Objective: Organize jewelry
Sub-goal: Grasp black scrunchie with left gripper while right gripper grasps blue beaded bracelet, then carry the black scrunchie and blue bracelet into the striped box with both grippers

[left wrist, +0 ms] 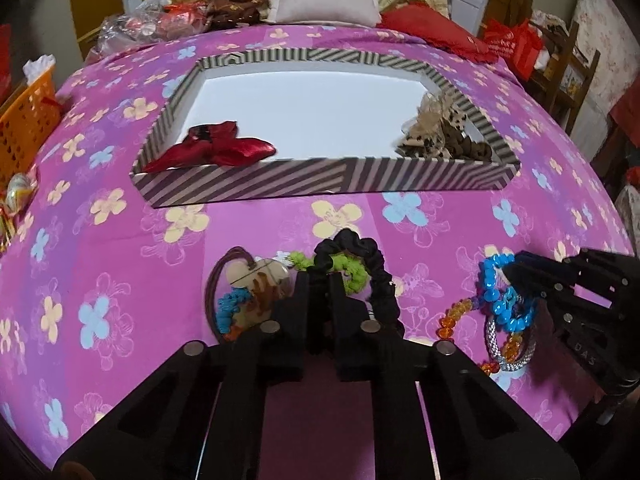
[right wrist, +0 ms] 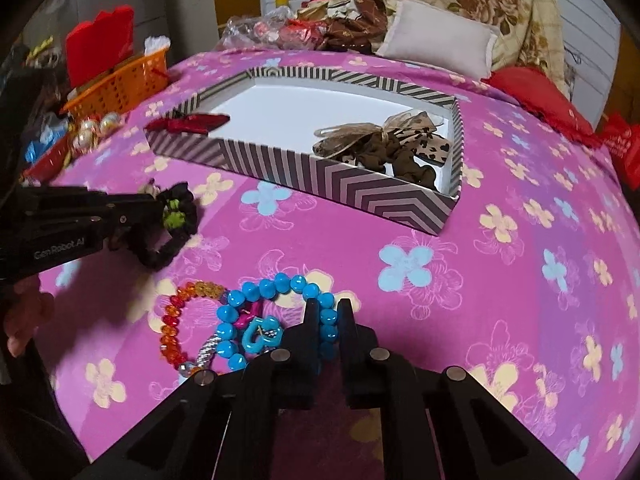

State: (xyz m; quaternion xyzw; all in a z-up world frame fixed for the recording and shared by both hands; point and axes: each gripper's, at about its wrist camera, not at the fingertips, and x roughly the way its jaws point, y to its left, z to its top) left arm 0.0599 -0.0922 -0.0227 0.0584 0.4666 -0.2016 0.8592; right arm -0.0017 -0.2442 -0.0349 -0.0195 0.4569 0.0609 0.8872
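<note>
A bed fills both views, covered by a pink flowered sheet, with pillows and bundled cloth piled along its far end and an orange basket at its left edge. A striped shallow box sits in the middle of the sheet, its white floor mostly bare between a red bow at the near left corner and a leopard-print bow at the right end. A wide band of open sheet separates the box's near wall from the jewelry.

The left gripper has its fingers pressed together on a black scrunchie, which loops off to the right beside a green scrunchie and a heart pendant.

The right gripper pinches one side of a blue bead bracelet. An orange bead bracelet and a silver bangle lie touching it. Bare sheet stretches to the right edge.
</note>
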